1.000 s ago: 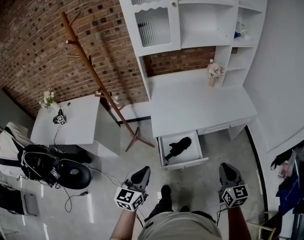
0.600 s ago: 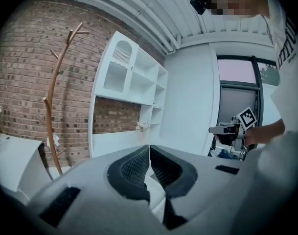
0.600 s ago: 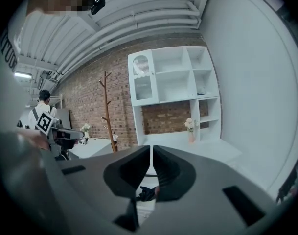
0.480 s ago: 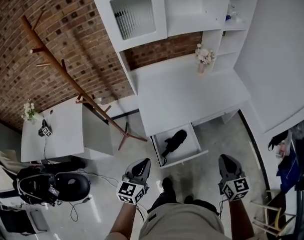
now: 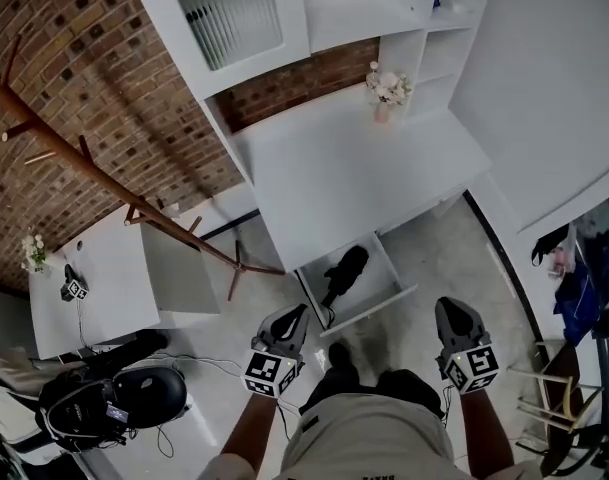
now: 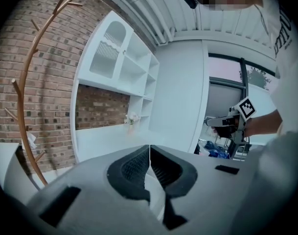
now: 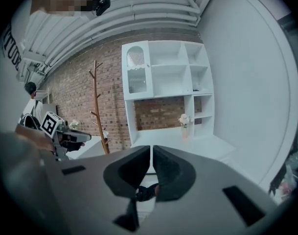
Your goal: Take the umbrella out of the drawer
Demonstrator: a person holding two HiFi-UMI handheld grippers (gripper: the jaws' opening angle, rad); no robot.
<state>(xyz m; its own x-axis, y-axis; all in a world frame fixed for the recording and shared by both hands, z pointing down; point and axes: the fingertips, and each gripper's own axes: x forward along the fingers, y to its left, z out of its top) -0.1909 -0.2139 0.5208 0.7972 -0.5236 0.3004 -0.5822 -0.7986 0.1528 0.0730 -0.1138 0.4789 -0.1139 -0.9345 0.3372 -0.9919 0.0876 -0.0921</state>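
You have almost no readable text here. The one print is on your shirt (image 7: 11, 45), dark capital letters running along the edge of both gripper views, cut off and bent so that no whole word can be read. The cube (image 5: 272, 371) on your left gripper (image 5: 290, 318) and the cube (image 5: 471, 368) on your right gripper (image 5: 452, 313) carry black-and-white square patterns, not letters or numbers, and so does the small marker block (image 5: 72, 289) on the side bench (image 5: 114, 268).

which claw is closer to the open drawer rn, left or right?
The left claw: in the head view it sits just off the near left corner of the drawer, while the right claw stands well off to its right.
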